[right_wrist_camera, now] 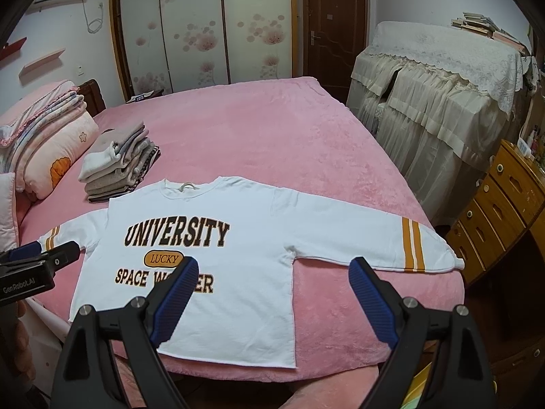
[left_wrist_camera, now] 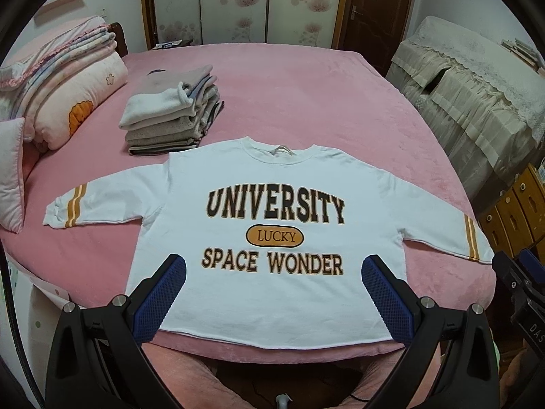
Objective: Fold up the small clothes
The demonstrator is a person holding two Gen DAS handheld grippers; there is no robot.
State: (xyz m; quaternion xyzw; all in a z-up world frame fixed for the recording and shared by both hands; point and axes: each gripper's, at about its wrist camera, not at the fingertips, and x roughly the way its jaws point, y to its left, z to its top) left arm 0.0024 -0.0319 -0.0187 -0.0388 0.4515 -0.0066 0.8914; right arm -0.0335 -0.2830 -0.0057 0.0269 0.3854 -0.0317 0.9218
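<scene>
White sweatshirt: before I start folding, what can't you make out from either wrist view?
- White sweatshirt: right cuff runs under the right gripper in the left wrist view.
- Right wrist view: a blue finger pad covers part of "WONDER".
- Folded clothes stack: lower garments too compressed to identify.
- Sweatshirt's back: facing the pink bed cover.

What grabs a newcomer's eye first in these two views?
The white long-sleeved sweatshirt printed UNIVERSITY LUCKY SPACE WONDER, spread flat face-up with both sleeves out across the near edge of the pink plush bed. Next, the stack of folded grey and beige clothes just beyond its left shoulder. Both tools, left and right, hover open over the hem, holding nothing.
</scene>
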